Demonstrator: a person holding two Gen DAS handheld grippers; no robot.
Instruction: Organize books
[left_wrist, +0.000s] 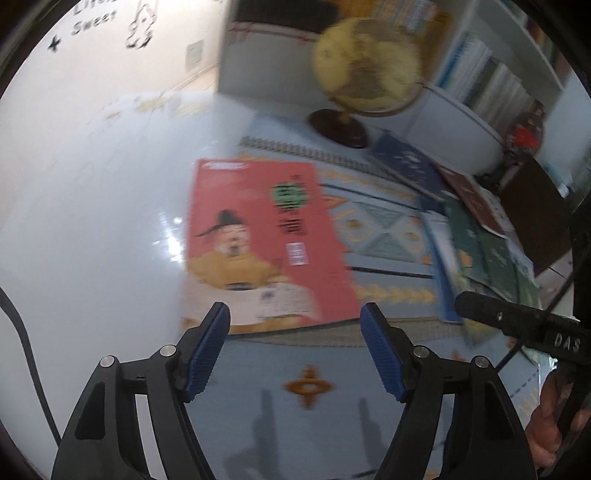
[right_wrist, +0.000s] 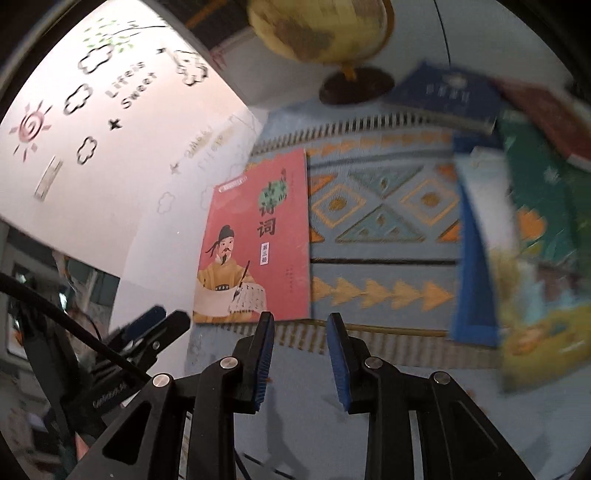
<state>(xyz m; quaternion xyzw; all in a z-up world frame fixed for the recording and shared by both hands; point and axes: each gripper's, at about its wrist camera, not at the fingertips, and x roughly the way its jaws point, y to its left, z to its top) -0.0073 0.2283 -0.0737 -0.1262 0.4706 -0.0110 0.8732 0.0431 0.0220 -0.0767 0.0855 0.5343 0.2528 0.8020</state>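
Red book (right_wrist: 255, 240), robed writing figure on cover, flat on rug (right_wrist: 384, 221)

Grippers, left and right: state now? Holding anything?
Left gripper: open wide, empty, above the red book.
Right gripper: open, narrower gap, nothing between the pads.

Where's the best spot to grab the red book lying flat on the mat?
Probably the red book at its left edge, coming from the left: that side seems to overhang the mat onto the bare table, so a finger might slip underneath.
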